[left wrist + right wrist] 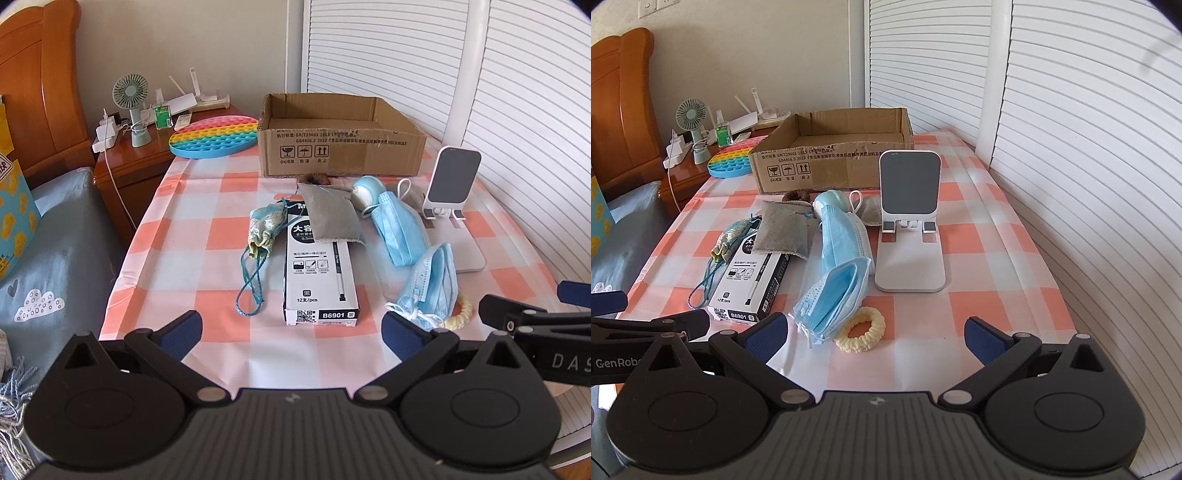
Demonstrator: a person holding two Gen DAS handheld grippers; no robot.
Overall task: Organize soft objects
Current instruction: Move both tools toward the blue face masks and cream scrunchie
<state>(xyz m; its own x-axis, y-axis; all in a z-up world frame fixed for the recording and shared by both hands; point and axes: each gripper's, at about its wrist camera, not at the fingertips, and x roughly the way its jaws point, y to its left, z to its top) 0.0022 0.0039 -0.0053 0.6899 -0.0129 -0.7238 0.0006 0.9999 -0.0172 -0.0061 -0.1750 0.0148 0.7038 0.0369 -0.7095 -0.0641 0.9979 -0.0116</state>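
Together we hold both grippers low over the near edge of a table (229, 369) covered in a pink and white checked cloth, and neither one touches anything. Our left gripper (291, 332) has its jaws spread wide and empty, just short of a black and white pen box (319, 273). Our right gripper (875, 338) is likewise wide open and empty, with a pale yellow scrunchie (860, 329) lying flat on the cloth between its fingers but clear of them. Touching the scrunchie is a folded blue face mask (836, 295), and a second blue mask (840, 236) lies behind it, against a small round blue and white object we cannot identify. A grey fabric pouch (327, 216) rests partly on the far end of the pen box, and a floral drawstring bag (264, 225) with a teal cord lies just left of the box. To the right stands a white phone stand (908, 236) (upright, its grey pad facing us). Behind all this sits an open cardboard box (340, 147), shallow, with nothing visible inside, and left of it a rainbow bubble toy (214, 136).
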